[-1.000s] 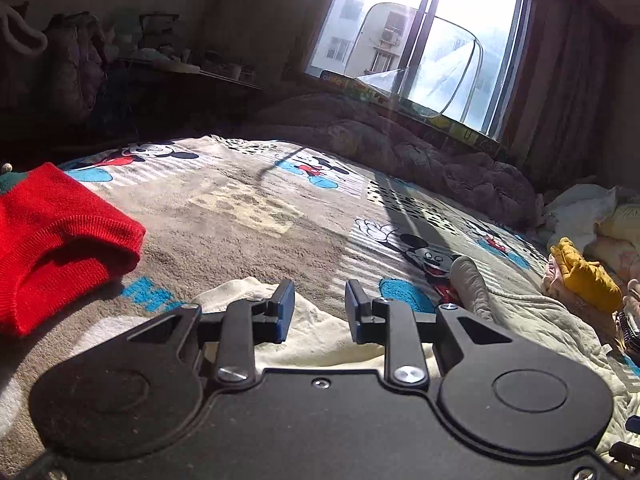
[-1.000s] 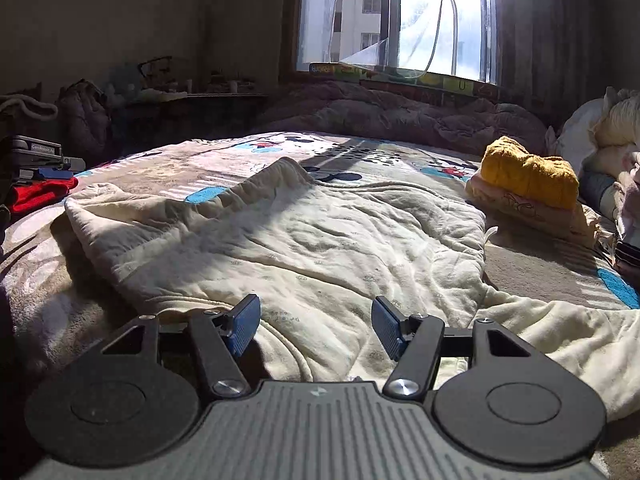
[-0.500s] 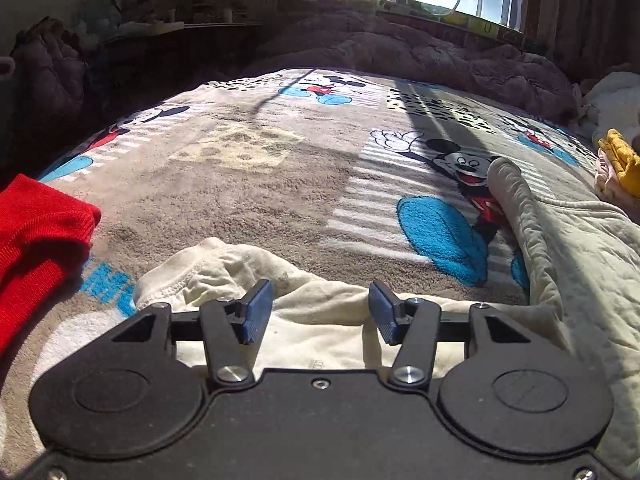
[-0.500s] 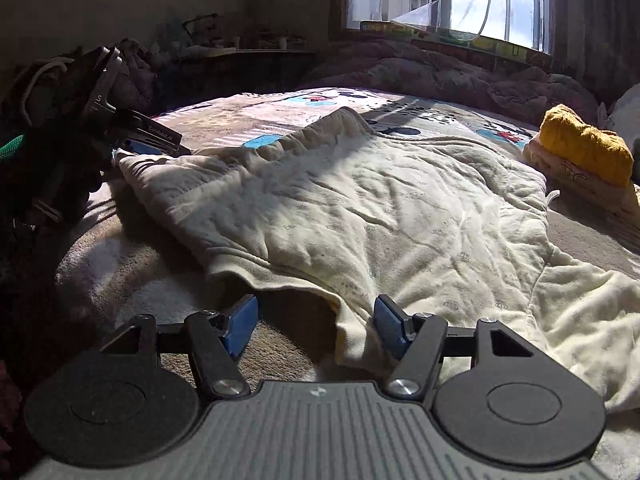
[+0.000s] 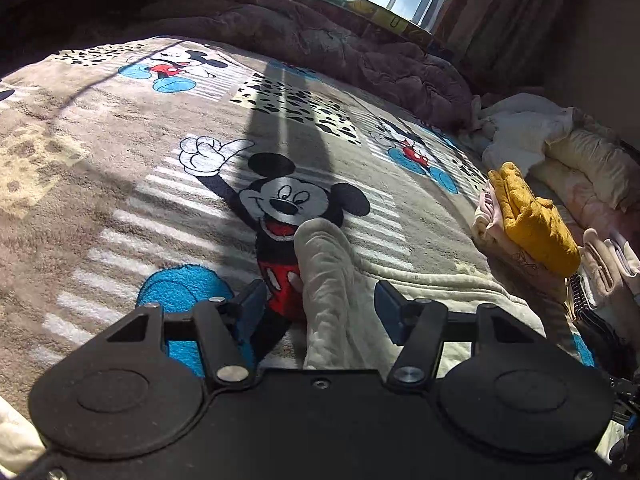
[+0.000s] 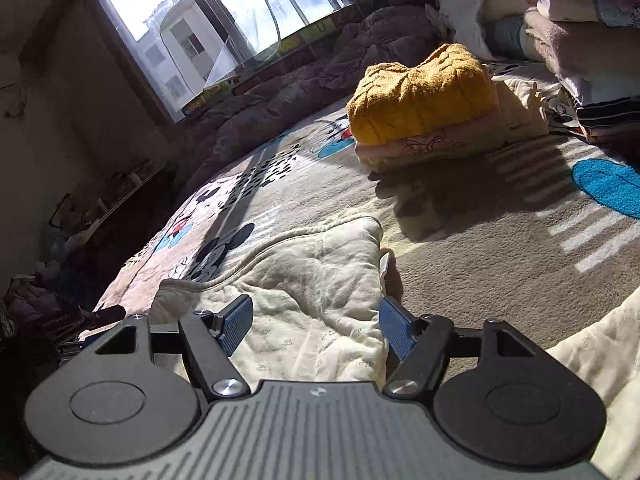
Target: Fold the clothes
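Cream garment (image 6: pixel 316 280) — one — between two gaping grippers, left gripper (image 5: pixel 320 310), right gripper (image 6: pixel 316 324).

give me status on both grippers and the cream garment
Left gripper open, astride cream quilted garment sleeve. Right gripper open over its corner. Nothing blocking.

Open blanket (image 5: pixel 120 184) lies ahead and to the left of the left gripper (image 5: pixel 318 308), whose spread jaws straddle a raised cream fold (image 5: pixel 324 272). To the right, the mustard sweater stack (image 6: pixel 424 96) and piled bedding (image 5: pixel 560 148) block the way. A rumpled quilt (image 5: pixel 320 40) closes the far edge, probably below the window.
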`<state>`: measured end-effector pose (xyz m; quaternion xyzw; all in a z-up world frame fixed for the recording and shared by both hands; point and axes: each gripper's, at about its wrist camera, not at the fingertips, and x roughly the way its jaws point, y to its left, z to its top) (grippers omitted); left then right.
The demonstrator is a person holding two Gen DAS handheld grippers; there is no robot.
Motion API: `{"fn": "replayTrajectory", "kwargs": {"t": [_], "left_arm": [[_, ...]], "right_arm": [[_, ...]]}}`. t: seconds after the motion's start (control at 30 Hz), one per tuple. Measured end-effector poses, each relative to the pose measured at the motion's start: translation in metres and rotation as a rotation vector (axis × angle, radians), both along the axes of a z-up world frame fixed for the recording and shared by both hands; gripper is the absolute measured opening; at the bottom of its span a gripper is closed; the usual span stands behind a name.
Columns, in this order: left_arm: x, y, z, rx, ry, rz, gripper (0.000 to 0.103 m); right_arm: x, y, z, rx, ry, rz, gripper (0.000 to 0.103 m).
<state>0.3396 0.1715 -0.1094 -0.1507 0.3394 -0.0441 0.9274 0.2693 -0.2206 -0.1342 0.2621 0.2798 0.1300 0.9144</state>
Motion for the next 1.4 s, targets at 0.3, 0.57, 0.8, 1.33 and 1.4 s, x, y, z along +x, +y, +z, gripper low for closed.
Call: {"fn": "replayTrajectory", "kwargs": {"t": [0.3,0.57,0.8,1.33,1.4], "left_arm": [[0.015,-0.009,-0.028,0.027,0.028,-0.106,0.025],[-0.041,-0.064,0.026,0.092,-0.224,-0.412,0.008],[-0.123,-0.151,0.042,0.345,-0.515,-0.739,0.008],[0.025,0.051,-0.056,-0.604,0.135,-0.001,0.009],[0.031,0.051,-0.059,-0.61,0.173,0.016,0.013]], "right_arm": [[0.013,0.003,-0.056,0.085,-0.028,0.063,0.078],[0.011,-0.001,-0.057,0.12,-0.064,0.068,0.078],[0.011,-0.011,-0.062,0.173,-0.091,0.053,0.074],[0.009,-0.006,-0.065,0.138,-0.082,0.042,0.073],[0.009,-0.006,-0.065,0.133,-0.08,0.042,0.073]]}}
